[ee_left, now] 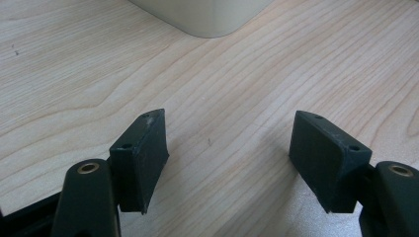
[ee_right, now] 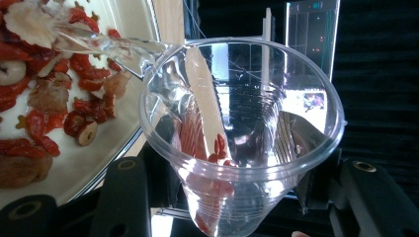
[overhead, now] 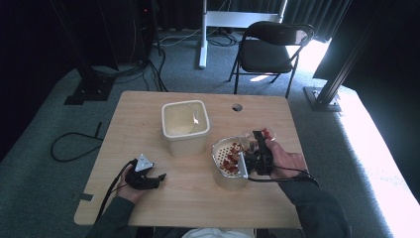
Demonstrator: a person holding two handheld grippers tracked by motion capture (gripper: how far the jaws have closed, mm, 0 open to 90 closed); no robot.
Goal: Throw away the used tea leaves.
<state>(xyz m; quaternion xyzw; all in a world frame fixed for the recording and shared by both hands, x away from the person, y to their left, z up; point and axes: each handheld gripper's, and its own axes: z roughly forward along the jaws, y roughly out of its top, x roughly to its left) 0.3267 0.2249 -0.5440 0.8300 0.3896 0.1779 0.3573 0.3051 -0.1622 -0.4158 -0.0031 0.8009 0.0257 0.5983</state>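
Right tongs [ee_right: 232,197] clamp a clear plastic cup [ee_right: 242,128], tipped on its side, long axis near level, mouth toward the white bowl [overhead: 229,179] of red dried fruit [ee_right: 54,94]. Left tongs [ee_left: 232,163] rest on table [ee_left: 237,89], jaws apart, empty.

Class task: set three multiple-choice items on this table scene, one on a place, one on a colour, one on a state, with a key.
1. Where is the square tub? A left of the strainer bowl; B on the chair; C on the floor.
2. What colour is most of the dried fruit? A blue; B red; C green.
3. How is the clear cup? A upright, full; B crushed flat; C tipped toward the bowl, nearly empty.

Key: A, the tub stands beside the bowl on the table; B, red pieces dominate; C, the right hand-held gripper tilts it, few bits inside.
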